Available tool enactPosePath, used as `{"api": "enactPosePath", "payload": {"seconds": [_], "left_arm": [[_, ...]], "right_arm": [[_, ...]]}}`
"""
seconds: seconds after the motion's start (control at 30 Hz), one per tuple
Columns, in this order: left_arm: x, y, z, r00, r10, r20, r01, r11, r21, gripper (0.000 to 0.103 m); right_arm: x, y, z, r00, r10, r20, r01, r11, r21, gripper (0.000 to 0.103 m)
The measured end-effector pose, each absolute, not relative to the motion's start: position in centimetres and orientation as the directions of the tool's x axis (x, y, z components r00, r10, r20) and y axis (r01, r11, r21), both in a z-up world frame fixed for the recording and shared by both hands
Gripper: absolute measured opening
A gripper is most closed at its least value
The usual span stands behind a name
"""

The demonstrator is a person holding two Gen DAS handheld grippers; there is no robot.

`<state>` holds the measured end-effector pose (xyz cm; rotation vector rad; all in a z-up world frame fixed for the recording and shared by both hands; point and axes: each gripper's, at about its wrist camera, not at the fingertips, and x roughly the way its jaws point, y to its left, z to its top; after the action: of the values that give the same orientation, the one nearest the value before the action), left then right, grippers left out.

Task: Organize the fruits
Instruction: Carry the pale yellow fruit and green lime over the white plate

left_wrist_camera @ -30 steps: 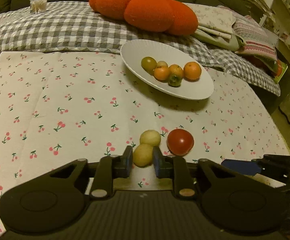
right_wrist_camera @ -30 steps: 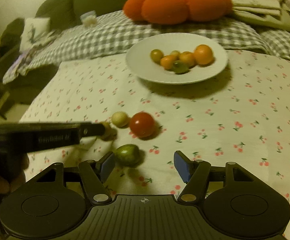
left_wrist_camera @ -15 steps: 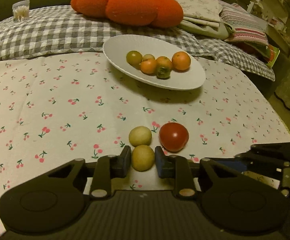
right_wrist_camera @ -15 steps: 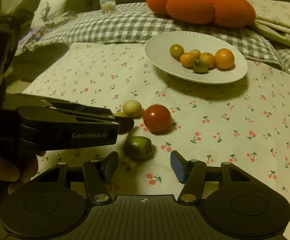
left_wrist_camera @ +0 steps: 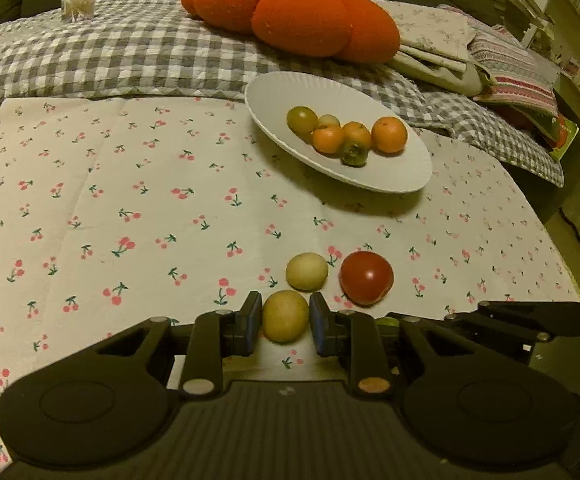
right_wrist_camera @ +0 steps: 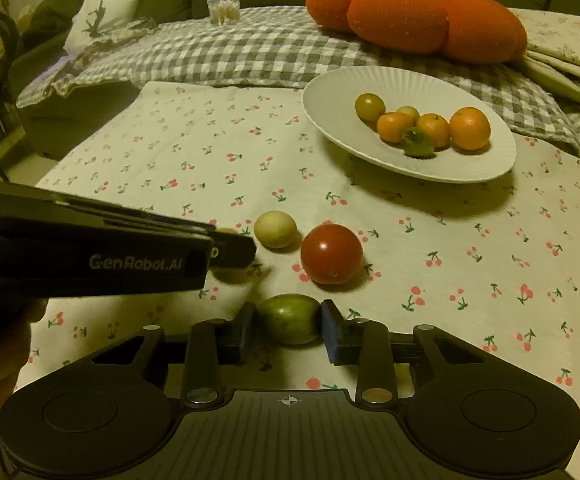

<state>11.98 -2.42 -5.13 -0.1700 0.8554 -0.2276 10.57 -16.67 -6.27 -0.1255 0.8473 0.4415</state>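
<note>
Nearest the white plate's [right_wrist_camera: 330, 120] front side, well short of it: right gripper [right_wrist_camera: 288, 326] just closing, pads pinching the green fruit [right_wrist_camera: 290, 319] across its middle. Alongside, left gripper [left_wrist_camera: 284, 322] clamped on the yellow fruit [left_wrist_camera: 285, 315], pads at its widest part. Just beyond, still short of the plate: pale round fruit [left_wrist_camera: 306, 271] and red tomato [left_wrist_camera: 366, 277], loose on the cherry-print cloth [left_wrist_camera: 129, 200]. On the plate itself, oranges [left_wrist_camera: 388, 135] and small greenish fruit heaped together. Probably light, smooth, prone to rolling; tomato likely soft-skinned, so gentle squeeze at the equator.
</note>
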Motion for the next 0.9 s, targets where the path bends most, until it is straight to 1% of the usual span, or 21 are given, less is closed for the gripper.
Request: {"api": "enactPosePath", "payload": {"seconds": [0.27,0.47,0.9], "left_arm": [[11.5,-2.0,-3.6,0.656,-0.266,-0.706,0.113,0.96,-0.257,0.024],[11.3,-1.9,-2.8,0.677,-0.27,-0.685,0.117,0.958,-0.262,0.024],[12.6,-2.0,-1.1,0.714,-0.27,-0.646,0.136,0.959,-0.25,0.024]], "right_arm": [[10.2,-18.2,-4.4,0.594,0.343,-0.728,-0.387,0.915,0.116,0.032],[9.7,-19.5,-2.4,0.629,0.368,-0.685,-0.369,0.917,0.153,0.032],[10.8,-21.9,-0.1,0.691,0.353,-0.631,-0.31,0.933,0.182,0.032]]}}
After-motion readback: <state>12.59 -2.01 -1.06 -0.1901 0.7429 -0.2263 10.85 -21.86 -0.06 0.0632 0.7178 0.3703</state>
